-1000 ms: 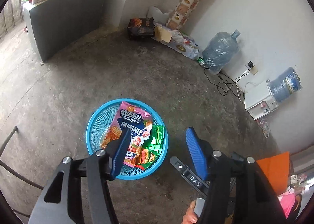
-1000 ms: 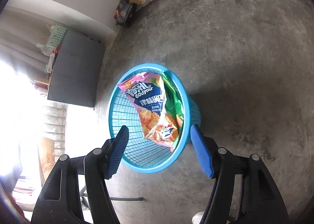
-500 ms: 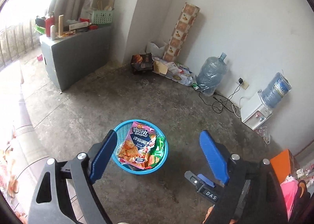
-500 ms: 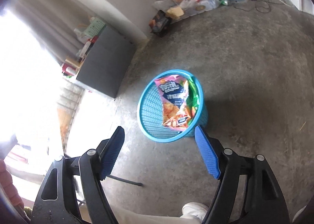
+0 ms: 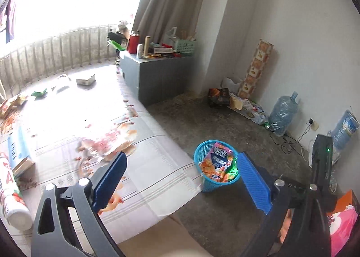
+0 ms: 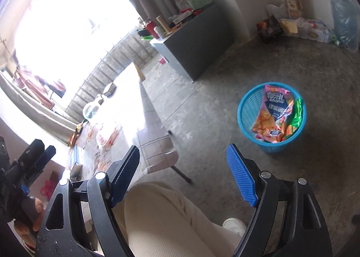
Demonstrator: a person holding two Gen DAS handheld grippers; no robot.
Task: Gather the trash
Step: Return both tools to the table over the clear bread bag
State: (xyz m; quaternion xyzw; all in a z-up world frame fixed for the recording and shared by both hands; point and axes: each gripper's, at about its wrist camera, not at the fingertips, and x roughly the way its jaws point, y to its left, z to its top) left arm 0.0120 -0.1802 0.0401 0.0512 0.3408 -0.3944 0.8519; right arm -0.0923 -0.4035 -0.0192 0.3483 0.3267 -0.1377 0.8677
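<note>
My left tongs (image 5: 180,180) are wide open and hold nothing. My right tongs (image 6: 183,173) are wide open too, and they are empty.

The blue basket (image 5: 203,186) stands on the gray floor (image 5: 202,121), just beside the edge of the tabletop (image 5: 144,167). Inside it leans a pink and orange snack bag (image 5: 213,162), and a green wrapper (image 5: 231,168) is tucked next to it. From my right side I see the same basket (image 6: 247,110) well apart from my tongs, with the snack bag (image 6: 272,115) and the green wrapper (image 6: 297,110) sticking up past the rim.

The tabletop has a light cloth with a flower print. On its far end lie a small green thing (image 5: 39,93), maybe another wrapper, but the bright light makes it hard to tell, and a snack bag (image 5: 11,105) at the left edge. A white bottle (image 5: 15,209) lies near my left tongs.

My leg in light pants (image 6: 168,218) is under my right tongs.
</note>
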